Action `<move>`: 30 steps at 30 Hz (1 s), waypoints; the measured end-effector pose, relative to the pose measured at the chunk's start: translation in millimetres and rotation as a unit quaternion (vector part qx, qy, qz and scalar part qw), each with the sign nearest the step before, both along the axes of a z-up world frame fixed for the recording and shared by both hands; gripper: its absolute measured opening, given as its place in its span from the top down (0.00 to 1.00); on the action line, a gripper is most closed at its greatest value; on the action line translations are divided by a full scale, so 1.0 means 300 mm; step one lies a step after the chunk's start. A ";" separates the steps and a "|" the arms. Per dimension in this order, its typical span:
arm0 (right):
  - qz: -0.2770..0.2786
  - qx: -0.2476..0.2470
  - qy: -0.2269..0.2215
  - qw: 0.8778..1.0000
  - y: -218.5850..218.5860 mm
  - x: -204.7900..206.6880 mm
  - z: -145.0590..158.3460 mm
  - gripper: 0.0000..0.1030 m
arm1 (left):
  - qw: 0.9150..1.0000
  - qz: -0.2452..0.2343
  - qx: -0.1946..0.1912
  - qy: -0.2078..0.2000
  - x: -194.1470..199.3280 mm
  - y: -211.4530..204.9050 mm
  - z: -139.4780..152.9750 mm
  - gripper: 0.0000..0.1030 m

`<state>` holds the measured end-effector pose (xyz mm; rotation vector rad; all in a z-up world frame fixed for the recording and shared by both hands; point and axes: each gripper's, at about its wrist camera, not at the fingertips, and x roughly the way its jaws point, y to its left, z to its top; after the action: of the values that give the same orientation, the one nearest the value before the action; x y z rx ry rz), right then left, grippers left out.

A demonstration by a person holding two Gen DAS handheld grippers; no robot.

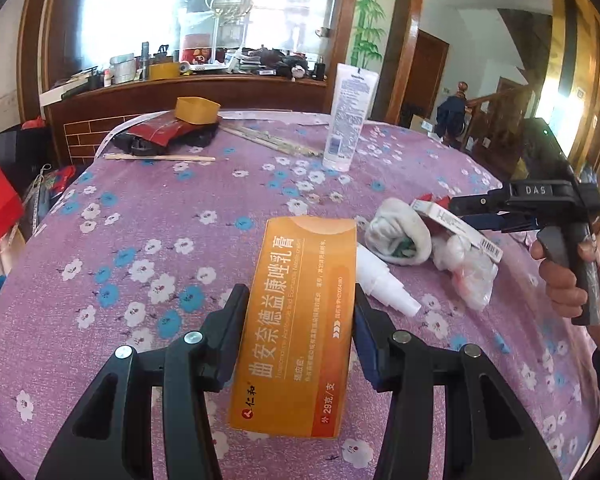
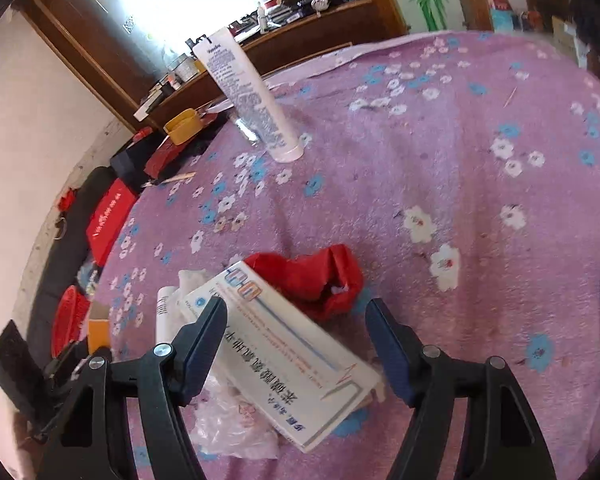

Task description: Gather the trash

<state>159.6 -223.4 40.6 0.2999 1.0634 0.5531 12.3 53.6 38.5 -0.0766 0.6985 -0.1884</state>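
My left gripper (image 1: 300, 296) is shut on an orange medicine box (image 1: 296, 320), its pads pressing both long sides above the purple flowered tablecloth (image 1: 140, 220). To its right lies a trash heap: a white wad (image 1: 396, 236), a small white spray bottle (image 1: 384, 284), a clear plastic bag (image 1: 468, 272) and a white medicine box (image 1: 460, 228). My right gripper (image 2: 296, 306) is open, its fingers straddling that white box (image 2: 284, 352) without pressing it. A crumpled red wrapper (image 2: 316, 280) lies just beyond the box.
A white lotion tube (image 1: 350, 120) stands upright at the far side. Chopsticks (image 1: 160, 157), a yellow ring (image 1: 198, 110) and a dark red pouch (image 1: 160, 134) lie far left. Red boxes (image 2: 108, 216) sit on the floor past the table's left edge. A hand (image 1: 560, 276) holds the right gripper's handle.
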 end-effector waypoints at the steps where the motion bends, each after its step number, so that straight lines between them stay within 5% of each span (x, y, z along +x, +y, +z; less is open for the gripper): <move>1: 0.007 0.010 0.007 1.000 0.003 -0.008 -0.010 0.26 | 1.000 -0.004 0.003 0.000 -0.006 -0.012 -0.004 0.54; 5: 0.048 0.021 -0.006 0.999 0.042 -0.107 0.016 0.26 | 1.000 -0.014 0.006 0.006 -0.003 -0.031 -0.014 0.54; 9: 0.064 -0.067 -0.055 0.994 0.137 -0.221 0.054 0.27 | 1.000 -0.015 0.007 0.006 -0.007 -0.039 -0.018 0.54; 11: 0.058 -0.096 -0.050 0.992 0.173 -0.235 0.043 0.43 | 1.000 -0.015 0.010 0.003 -0.012 -0.040 -0.016 0.54; 17: 0.026 -0.122 -0.060 0.990 0.204 -0.260 0.039 0.47 | 1.000 -0.002 0.008 -0.005 -0.018 -0.021 -0.008 0.54; 25: -0.067 -0.110 -0.194 0.972 0.271 -0.397 0.253 0.47 | 0.997 0.048 0.029 -0.059 -0.059 0.004 0.042 0.53; 30: -0.085 -0.094 -0.256 0.958 0.381 -0.438 0.239 0.47 | 0.992 0.094 0.043 -0.077 -0.070 0.039 0.057 0.54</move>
<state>28.3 -108.9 112.3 0.0692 0.5737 0.3434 -8.8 65.2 55.6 -0.0446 0.5418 0.0179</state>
